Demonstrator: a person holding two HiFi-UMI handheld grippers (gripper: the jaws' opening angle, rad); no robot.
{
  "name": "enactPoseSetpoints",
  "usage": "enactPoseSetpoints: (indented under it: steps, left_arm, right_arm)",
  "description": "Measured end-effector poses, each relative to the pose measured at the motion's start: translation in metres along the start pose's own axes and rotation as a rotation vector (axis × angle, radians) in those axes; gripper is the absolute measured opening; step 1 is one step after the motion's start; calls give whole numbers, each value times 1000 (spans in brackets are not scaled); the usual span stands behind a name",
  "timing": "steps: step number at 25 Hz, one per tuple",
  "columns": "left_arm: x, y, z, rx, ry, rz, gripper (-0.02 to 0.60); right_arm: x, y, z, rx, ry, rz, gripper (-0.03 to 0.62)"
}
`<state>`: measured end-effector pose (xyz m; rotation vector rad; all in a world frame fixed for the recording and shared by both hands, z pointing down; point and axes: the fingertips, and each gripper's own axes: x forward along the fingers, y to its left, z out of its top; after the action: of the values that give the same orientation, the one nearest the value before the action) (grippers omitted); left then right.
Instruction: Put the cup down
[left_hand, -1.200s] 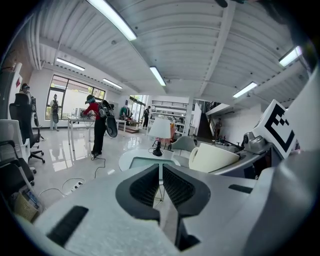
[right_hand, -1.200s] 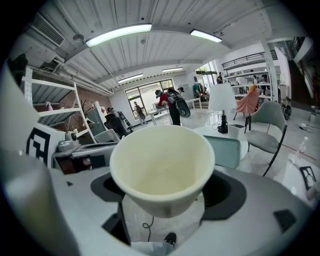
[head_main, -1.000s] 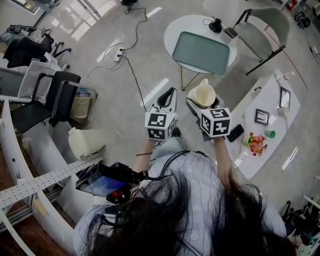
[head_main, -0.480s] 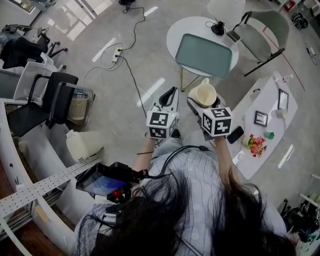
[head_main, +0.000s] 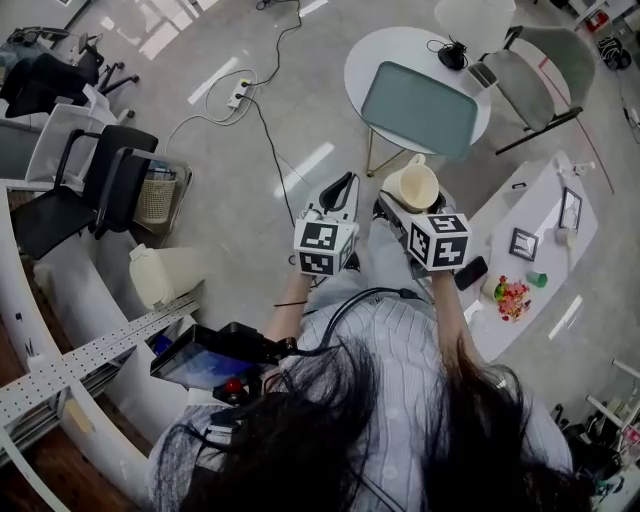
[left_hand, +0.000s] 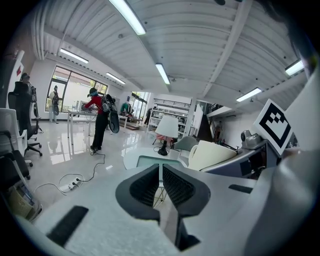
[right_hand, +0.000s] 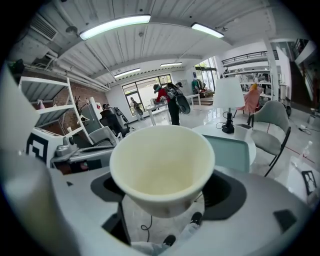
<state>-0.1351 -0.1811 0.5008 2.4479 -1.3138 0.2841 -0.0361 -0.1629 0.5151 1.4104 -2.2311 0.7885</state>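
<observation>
A cream cup (head_main: 412, 186) (right_hand: 162, 167) is held in the air by my right gripper (head_main: 400, 203), whose jaws are shut on its lower body; its open mouth faces the camera in the right gripper view and it looks empty. The cup (left_hand: 212, 153) also shows at the right of the left gripper view. My left gripper (head_main: 340, 192) (left_hand: 161, 186) hangs beside it, shut with nothing between its jaws. Ahead stands a round white table (head_main: 368, 58) bearing a teal tray (head_main: 418, 107) (right_hand: 234, 150).
A lamp (head_main: 468, 22), a small dark object and a phone sit at the table's far side, with a grey chair (head_main: 540, 75) behind. A long white table (head_main: 530, 275) with small items lies at the right. A cable and power strip (head_main: 240, 95) cross the floor; office chairs (head_main: 100, 185) stand left.
Both grippers and the cup have come a little closer to the round table as the person moves forward. The grip on the cup is unchanged.
</observation>
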Motion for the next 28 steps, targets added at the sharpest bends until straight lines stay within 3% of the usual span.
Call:
enactPoseSetpoints:
  steps: [16,28]
  left_arm:
    - [76,22,24,-13,18,28,32]
    - [151,26,31,-19,82,38,32]
  right_arm:
    - [57,-49,47,-10,25,43,403]
    - [102,-104,72,15,70,71,403]
